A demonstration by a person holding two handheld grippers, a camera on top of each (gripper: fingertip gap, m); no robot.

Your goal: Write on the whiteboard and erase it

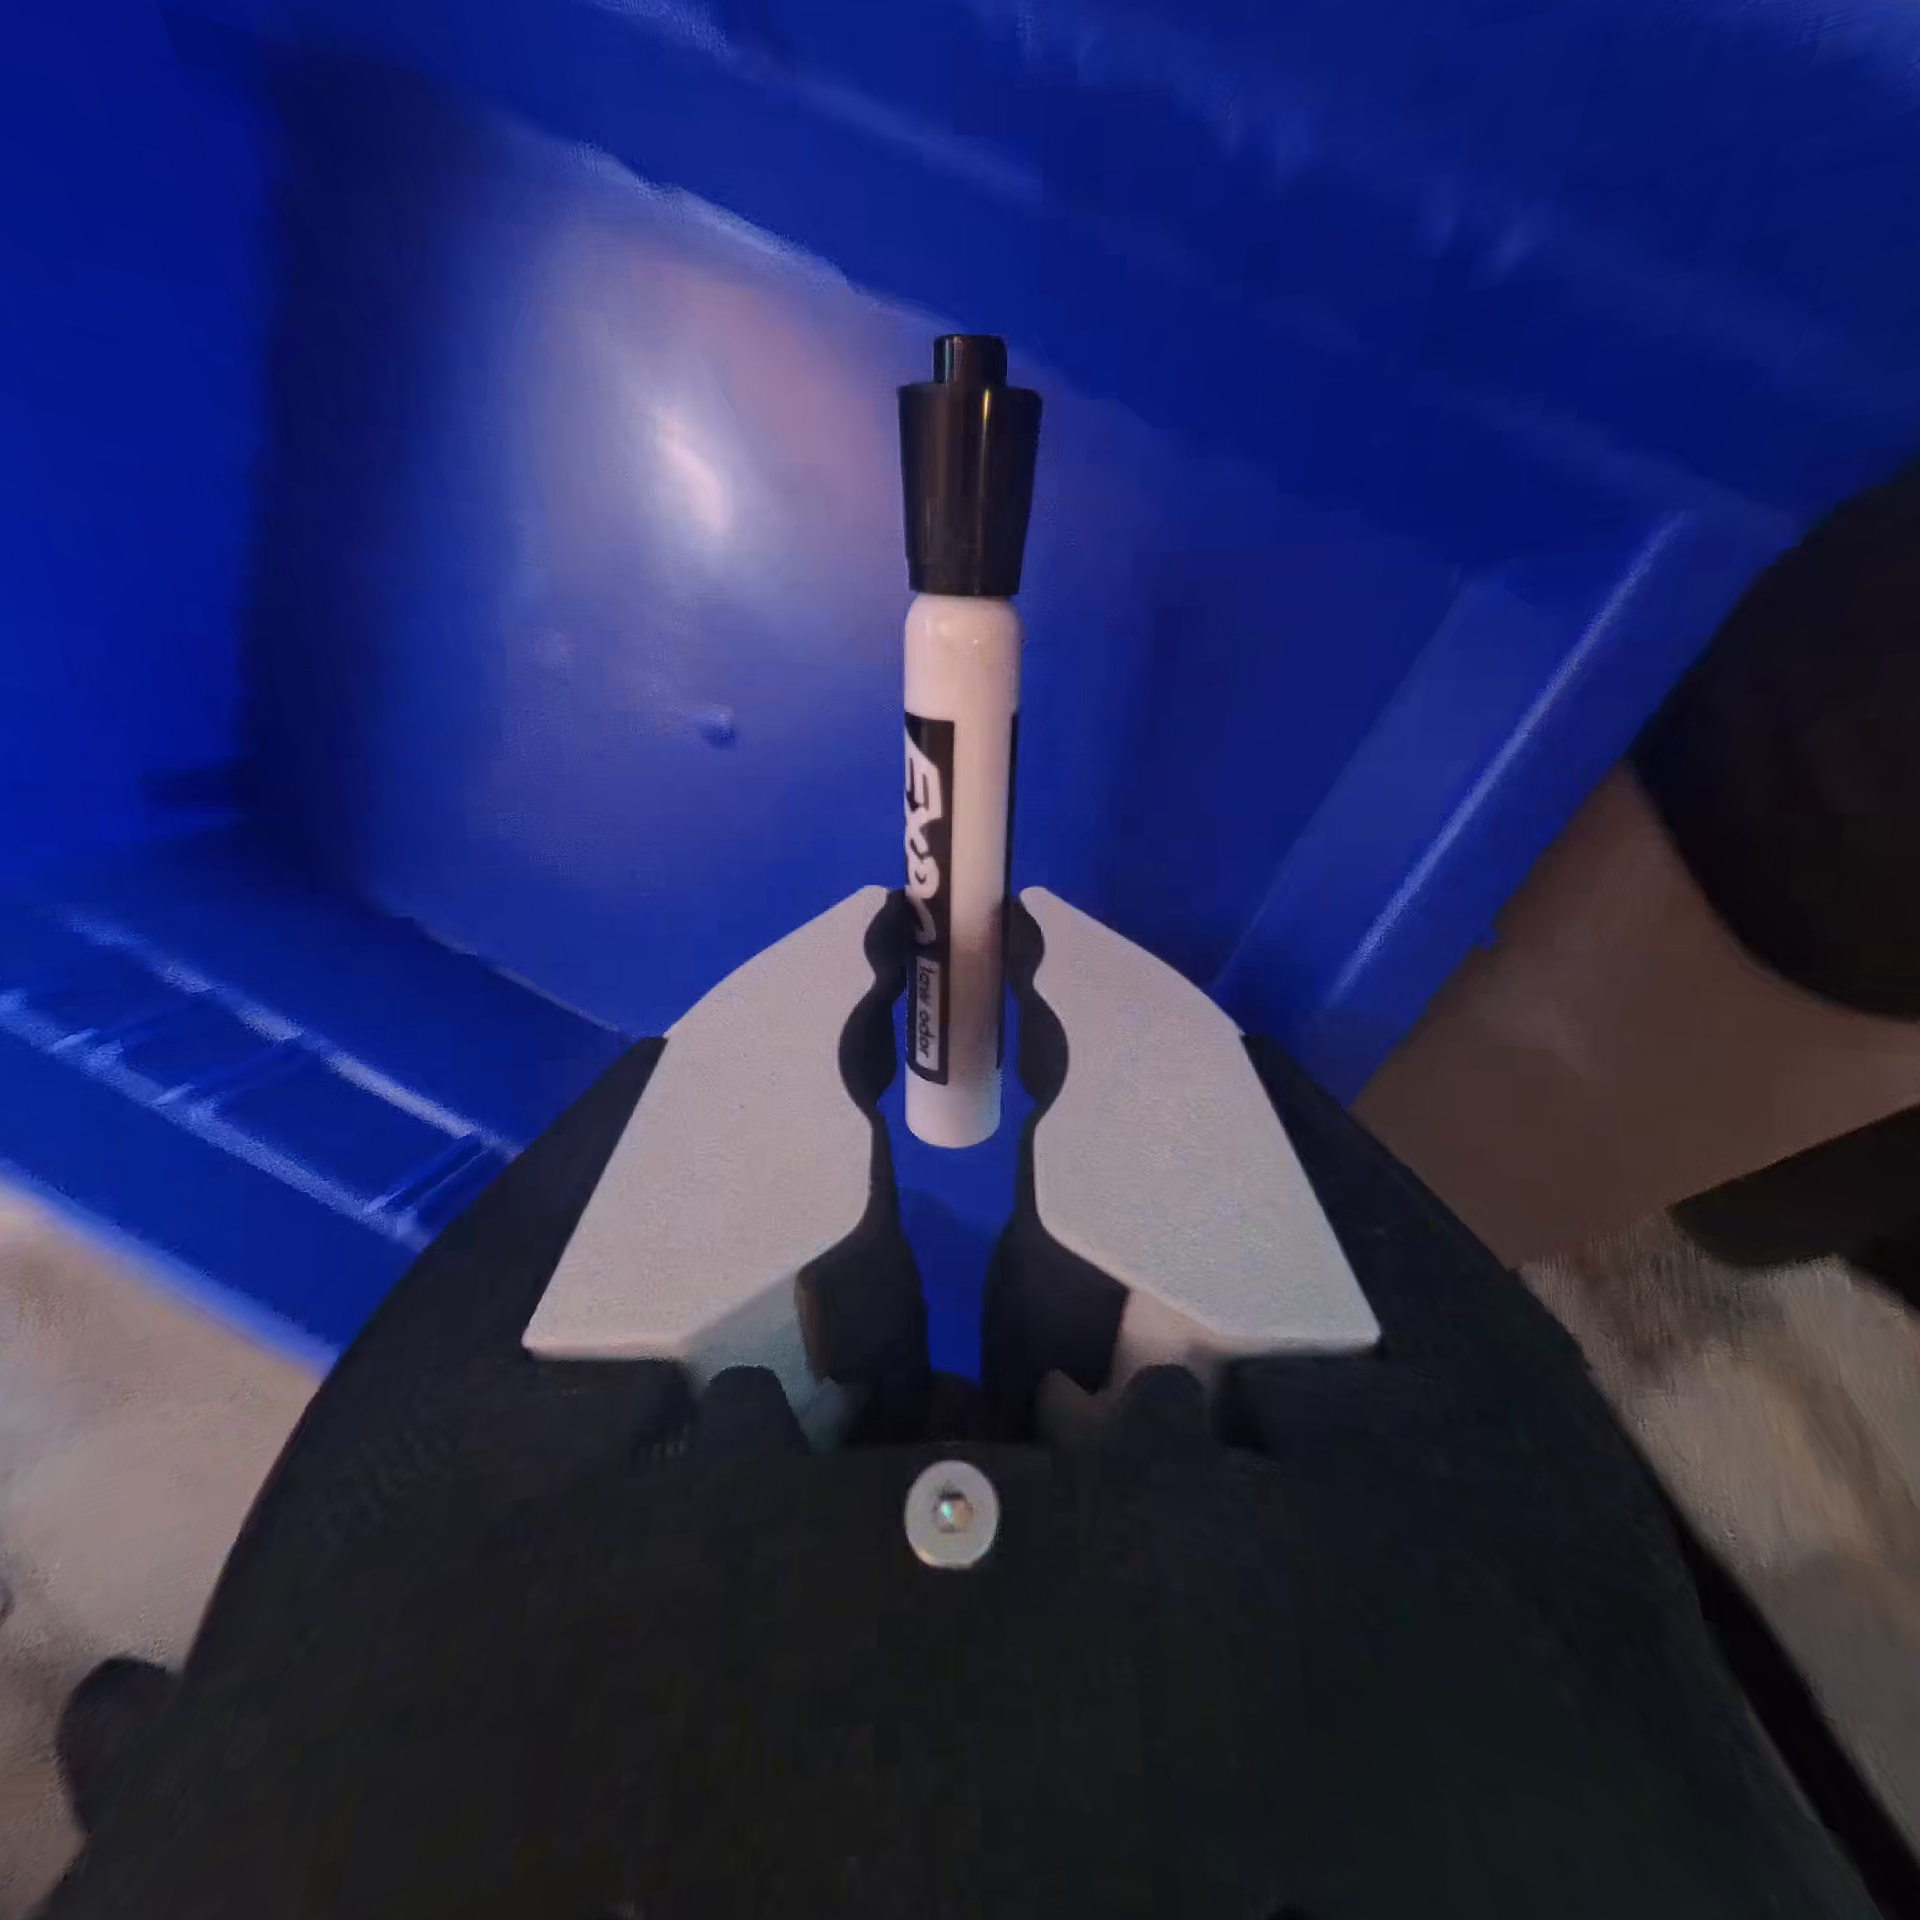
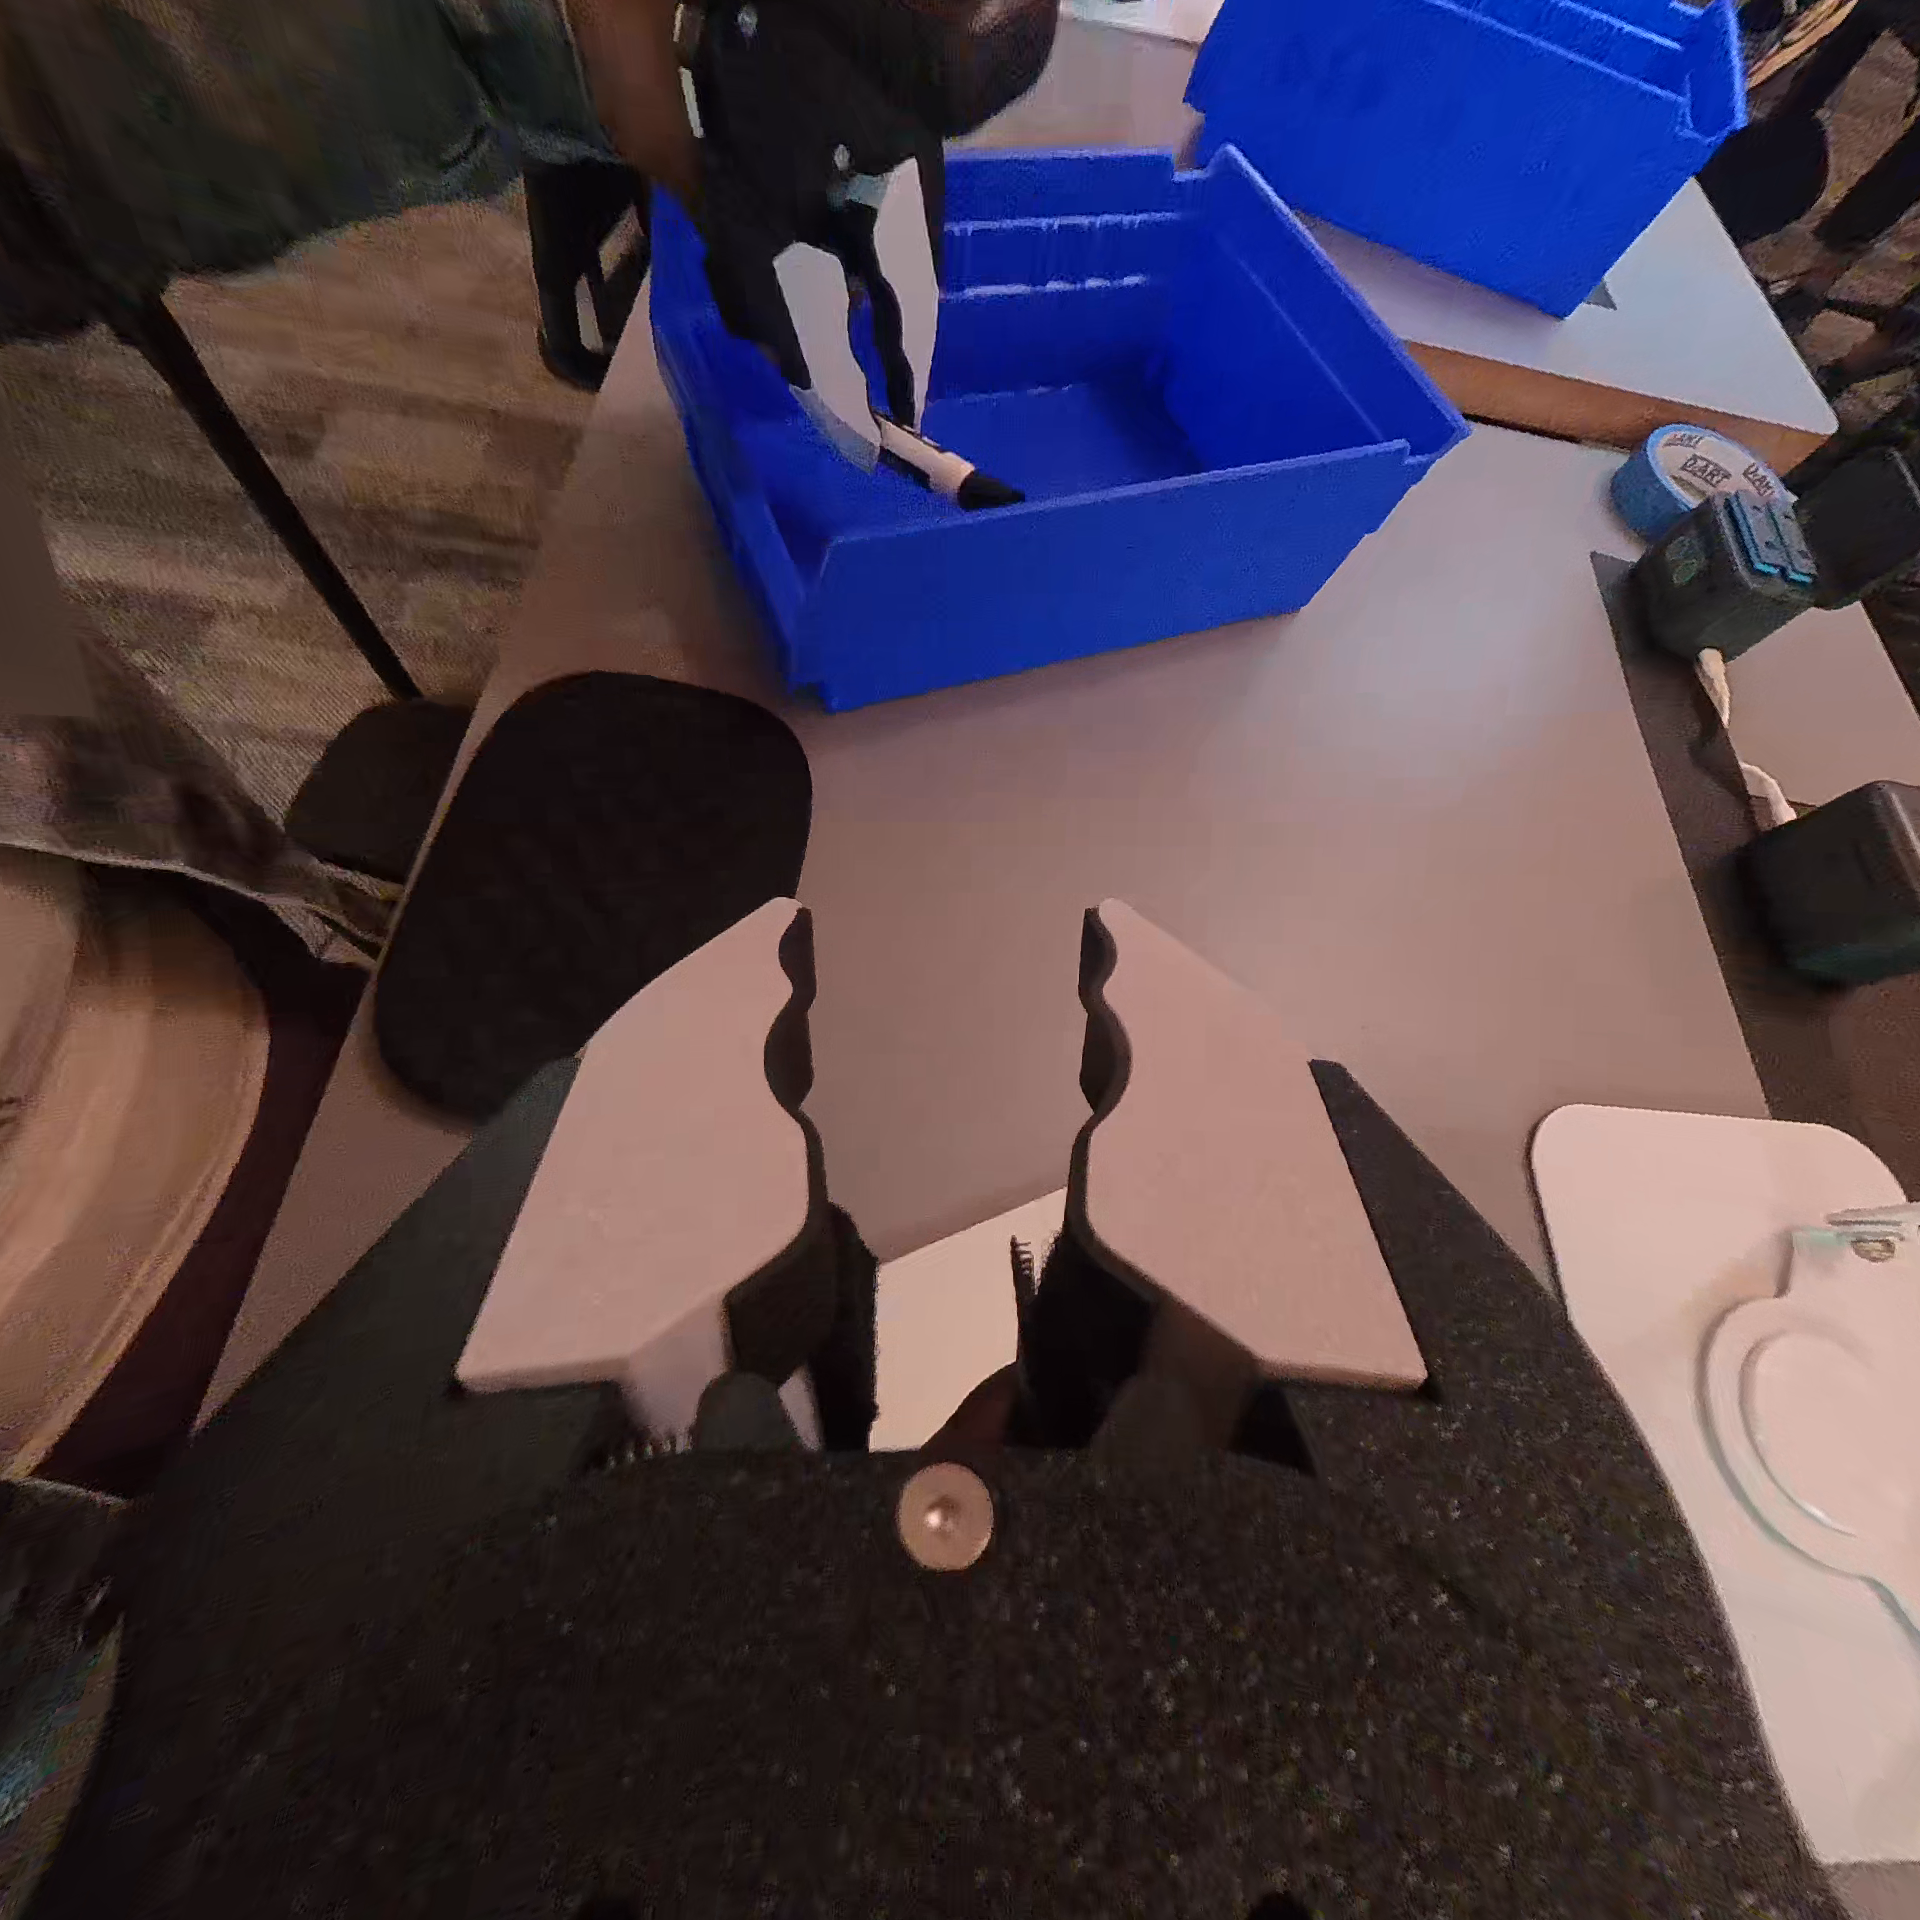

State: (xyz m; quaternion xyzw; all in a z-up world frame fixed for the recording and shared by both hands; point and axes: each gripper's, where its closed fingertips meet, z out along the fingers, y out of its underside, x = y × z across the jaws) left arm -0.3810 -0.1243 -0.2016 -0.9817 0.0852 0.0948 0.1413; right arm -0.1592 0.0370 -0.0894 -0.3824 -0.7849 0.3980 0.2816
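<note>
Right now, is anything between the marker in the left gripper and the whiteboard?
The left gripper holds the capped marker low inside the blue bin, so the bin's near wall lies in the way; lift over it. Beyond that, the table toward the whiteboard looks bare, though the open right gripper hovers nearby.

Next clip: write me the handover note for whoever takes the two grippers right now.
Left gripper: shut on the capped marker, inside the near blue bin, close to the bin floor.
Right gripper: open, empty, above the grey table.
Whiteboard: white board at the table's right edge, with something clear lying on it; no writing shows.
Black pad: on the table's left edge, possibly the eraser.
Done: marker gripped.
Left: lift it out, uncap, write, erase.
</note>
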